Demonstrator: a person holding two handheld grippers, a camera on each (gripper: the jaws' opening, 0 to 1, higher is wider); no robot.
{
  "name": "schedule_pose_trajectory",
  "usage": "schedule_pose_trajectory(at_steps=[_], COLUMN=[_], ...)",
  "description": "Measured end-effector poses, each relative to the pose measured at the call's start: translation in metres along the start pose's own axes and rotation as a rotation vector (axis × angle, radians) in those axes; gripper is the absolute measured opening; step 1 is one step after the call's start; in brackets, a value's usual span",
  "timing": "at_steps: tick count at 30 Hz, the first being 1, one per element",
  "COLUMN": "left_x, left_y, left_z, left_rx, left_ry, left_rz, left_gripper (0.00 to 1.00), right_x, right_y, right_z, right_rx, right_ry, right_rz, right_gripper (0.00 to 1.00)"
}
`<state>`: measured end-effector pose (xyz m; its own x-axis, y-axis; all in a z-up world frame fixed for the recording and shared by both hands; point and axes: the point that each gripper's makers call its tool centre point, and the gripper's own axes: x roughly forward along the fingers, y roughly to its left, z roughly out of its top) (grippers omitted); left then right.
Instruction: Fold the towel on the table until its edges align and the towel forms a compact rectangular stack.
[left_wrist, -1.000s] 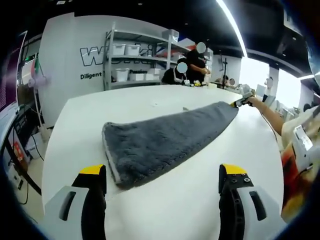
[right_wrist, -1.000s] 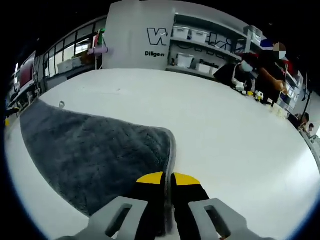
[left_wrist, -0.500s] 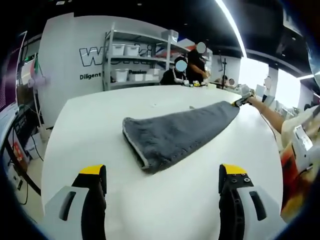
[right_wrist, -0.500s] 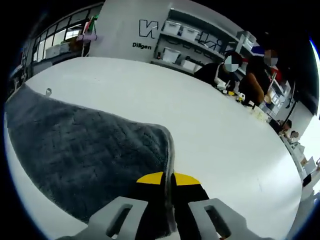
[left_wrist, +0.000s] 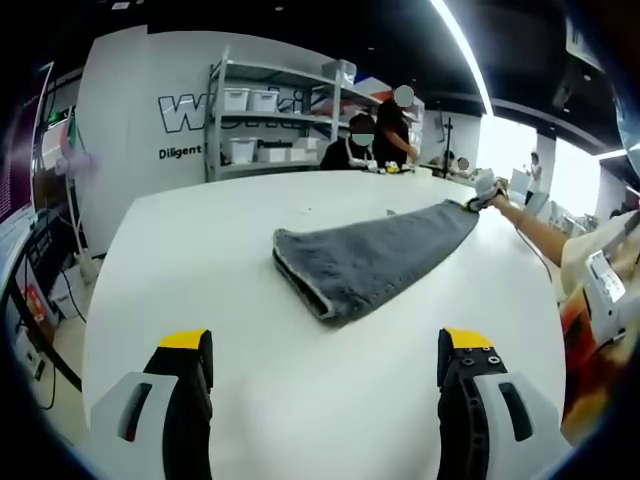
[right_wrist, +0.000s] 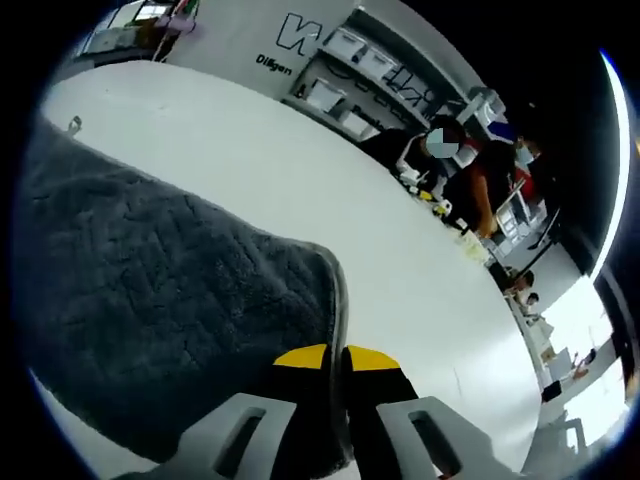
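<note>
Currently right gripper (right_wrist: 335, 352) clamps the towel (left_wrist: 370, 260) corner (long axis runs away from the wide-apart, empty left gripper (left_wrist: 325, 345)).

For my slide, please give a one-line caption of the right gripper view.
Right claw shut on the edge of a grey towel lying on the white table.

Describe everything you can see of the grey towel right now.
The grey towel is plush, with a paler hemmed border, lying flat on the white table as a long folded strip whose near end shows stacked layers. The right claw is shut on its far edge; the left claw is open, clear of it.
</note>
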<state>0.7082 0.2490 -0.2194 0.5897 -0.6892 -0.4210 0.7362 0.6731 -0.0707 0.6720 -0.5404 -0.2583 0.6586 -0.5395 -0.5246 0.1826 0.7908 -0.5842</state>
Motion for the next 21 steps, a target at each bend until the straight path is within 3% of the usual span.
schedule_pose_trajectory(at_steps=[11,18,21], left_x=[0.0,0.001,0.001], left_y=[0.0,-0.002,-0.002], left_z=[-0.001,-0.002,-0.002], left_rx=[-0.001,-0.002,-0.001], left_ry=[0.005,0.007,0.007], left_rz=[0.0,-0.001,0.0], left_gripper=[0.91,0.91,0.91], right_x=[-0.039,-0.073,-0.083], right_y=[-0.001,0.023,0.035], right_z=[0.045,0.084,0.092], right_rx=[-0.002,-0.007,-0.012], right_ry=[-0.147,-0.267,-0.288], right_rz=[-0.009,0.054,0.077], right_gripper=[0.01,0.01,0.01])
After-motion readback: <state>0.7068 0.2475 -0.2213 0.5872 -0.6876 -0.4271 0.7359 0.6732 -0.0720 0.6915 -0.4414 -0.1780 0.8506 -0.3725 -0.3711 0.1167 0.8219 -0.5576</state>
